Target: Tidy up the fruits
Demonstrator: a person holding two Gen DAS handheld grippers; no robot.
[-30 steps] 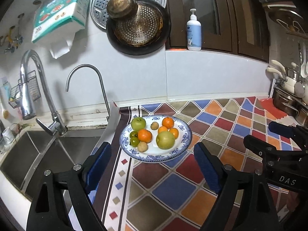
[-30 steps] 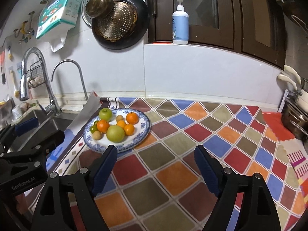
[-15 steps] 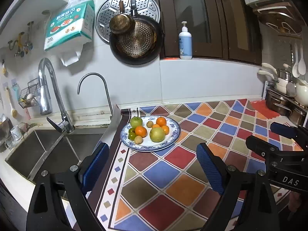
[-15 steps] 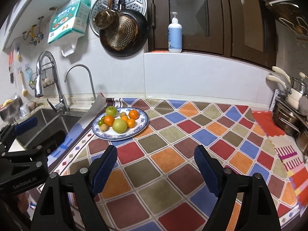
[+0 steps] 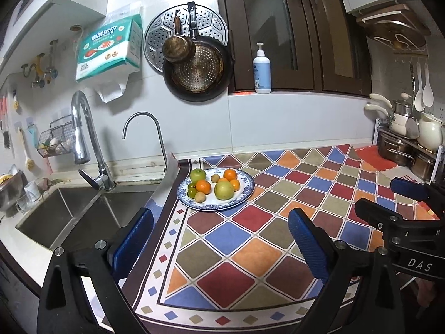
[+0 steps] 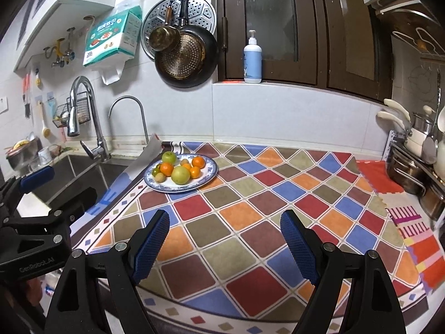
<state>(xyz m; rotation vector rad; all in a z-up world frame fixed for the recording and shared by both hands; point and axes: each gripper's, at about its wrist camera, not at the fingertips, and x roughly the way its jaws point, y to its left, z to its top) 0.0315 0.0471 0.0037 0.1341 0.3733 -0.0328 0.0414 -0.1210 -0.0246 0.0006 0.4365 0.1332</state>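
Observation:
A blue-rimmed white plate point(image 5: 244, 194) sits on the patterned mat near the sink and also shows in the right wrist view point(image 6: 210, 174). It holds two green apples point(image 5: 224, 190), several oranges point(image 5: 203, 186) and small brown and green fruits. My left gripper point(image 5: 219, 239) is open and empty, well back from the plate. My right gripper point(image 6: 225, 242) is open and empty, also well back, to the plate's right. Each gripper shows at the edge of the other's view.
A steel sink point(image 5: 72, 220) with two taps point(image 5: 83, 139) lies left of the plate. Pans point(image 5: 197, 75) hang on the wall. A soap bottle point(image 5: 262, 69) stands on the ledge. Pots and a dish rack point(image 5: 403, 144) stand at the far right. The colourful mat point(image 5: 278, 222) covers the counter.
Both grippers have pulled back and up from the plate, which now looks smaller and farther away. Both stay open and empty.

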